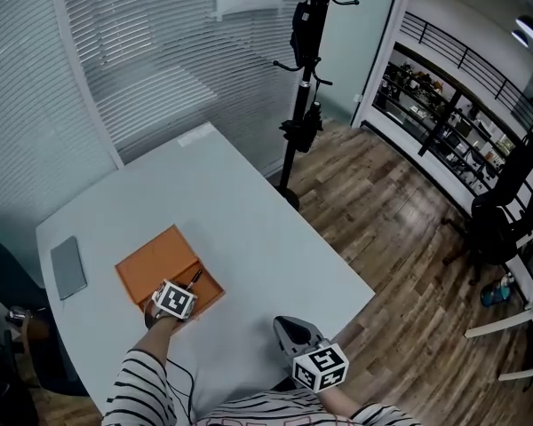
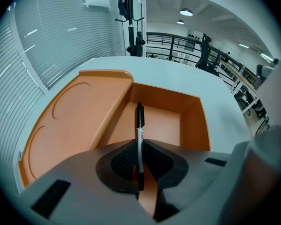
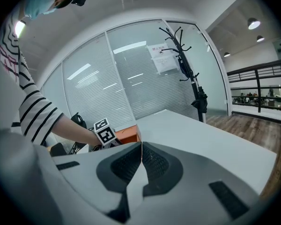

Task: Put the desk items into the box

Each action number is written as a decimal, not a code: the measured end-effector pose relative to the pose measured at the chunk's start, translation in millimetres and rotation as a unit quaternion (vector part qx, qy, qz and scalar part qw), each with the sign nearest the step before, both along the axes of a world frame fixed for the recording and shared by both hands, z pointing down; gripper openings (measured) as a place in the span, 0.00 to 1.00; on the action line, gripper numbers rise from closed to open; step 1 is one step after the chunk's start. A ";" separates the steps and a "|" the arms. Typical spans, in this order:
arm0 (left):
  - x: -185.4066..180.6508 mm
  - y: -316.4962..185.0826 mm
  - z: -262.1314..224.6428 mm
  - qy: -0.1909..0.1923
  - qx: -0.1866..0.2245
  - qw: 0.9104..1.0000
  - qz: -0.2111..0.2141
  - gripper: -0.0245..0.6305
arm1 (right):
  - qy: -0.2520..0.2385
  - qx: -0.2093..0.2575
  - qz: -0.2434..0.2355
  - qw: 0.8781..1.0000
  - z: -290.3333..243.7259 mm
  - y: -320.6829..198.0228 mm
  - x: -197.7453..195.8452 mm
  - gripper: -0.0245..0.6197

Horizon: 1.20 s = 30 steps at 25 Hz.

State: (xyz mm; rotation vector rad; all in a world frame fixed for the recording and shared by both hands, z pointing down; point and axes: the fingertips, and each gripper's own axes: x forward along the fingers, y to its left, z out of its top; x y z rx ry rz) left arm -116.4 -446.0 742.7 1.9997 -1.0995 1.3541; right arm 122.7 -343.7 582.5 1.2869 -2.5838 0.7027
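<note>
My left gripper (image 2: 139, 146) is clamped on a pen (image 2: 140, 125), the pads pinching its barrel near the tail end. The pen's long axis runs straight ahead along the jaws, and its black cap points away from me. The orange box (image 2: 193, 121) lies directly ahead and just below. The cap end hangs over the open compartment's bare floor, and the lid is folded flat to the left of that compartment. The pen is slim, with a black cap and tail and a pale grey printed barrel. I judge it light and likely to roll once released, so a low drop lengthwise into the compartment seems best.

My right gripper (image 3: 141, 146) has its jaws together on nothing, and it sits well apart from the box over the table (image 1: 249, 211). A flat grey item (image 1: 68, 267) lies on the far side of the box from it, nearer my left gripper.
</note>
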 end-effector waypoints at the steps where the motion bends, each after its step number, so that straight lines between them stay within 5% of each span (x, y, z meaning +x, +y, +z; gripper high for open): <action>1: 1.1 -0.4 1.2 0.005 0.001 1.000 0.001 0.12 | 0.000 -0.001 -0.001 1.000 0.2 -0.9 -0.8 0.08; 30: 5.2 -1.7 -14.3 -0.008 0.042 0.999 0.031 0.16 | 0.001 0.006 -0.002 1.000 -4.3 -0.6 -3.1 0.08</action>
